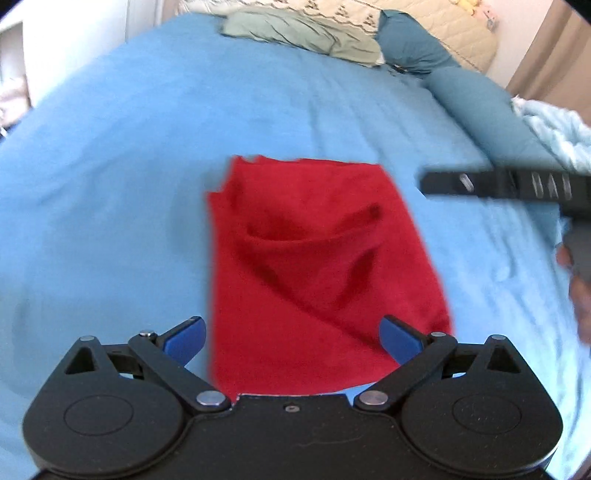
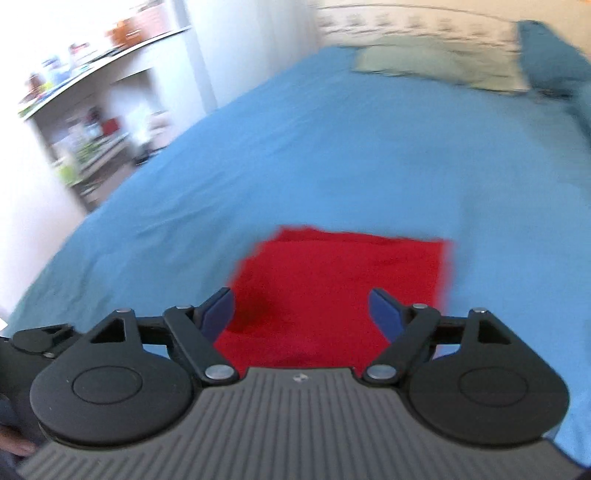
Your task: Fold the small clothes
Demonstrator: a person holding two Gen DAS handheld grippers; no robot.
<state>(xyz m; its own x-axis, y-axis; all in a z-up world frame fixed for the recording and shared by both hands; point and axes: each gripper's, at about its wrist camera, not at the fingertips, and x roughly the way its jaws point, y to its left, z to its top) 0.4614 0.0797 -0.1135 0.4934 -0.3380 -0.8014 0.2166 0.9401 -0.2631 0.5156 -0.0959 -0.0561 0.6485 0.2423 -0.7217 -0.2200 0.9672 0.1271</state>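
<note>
Apparently red garment (image 1: 314,266) lies lengthwise, pointing away.

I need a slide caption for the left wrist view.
Open left claw above a red cloth garment on the blue bedsheet.

The folded garment (image 1: 314,266) lies on the bed sheet (image 1: 110,166) at my twelve o'clock, between my left gripper's (image 1: 291,336) spread fingers. My right gripper (image 1: 498,186) hangs at three o'clock; pillows (image 1: 417,48) lie at one o'clock, behind.

one red garment (image 1: 314,266), two tongs (image 1: 291,338) (image 2: 301,312), three pillows (image 1: 303,33)
</note>
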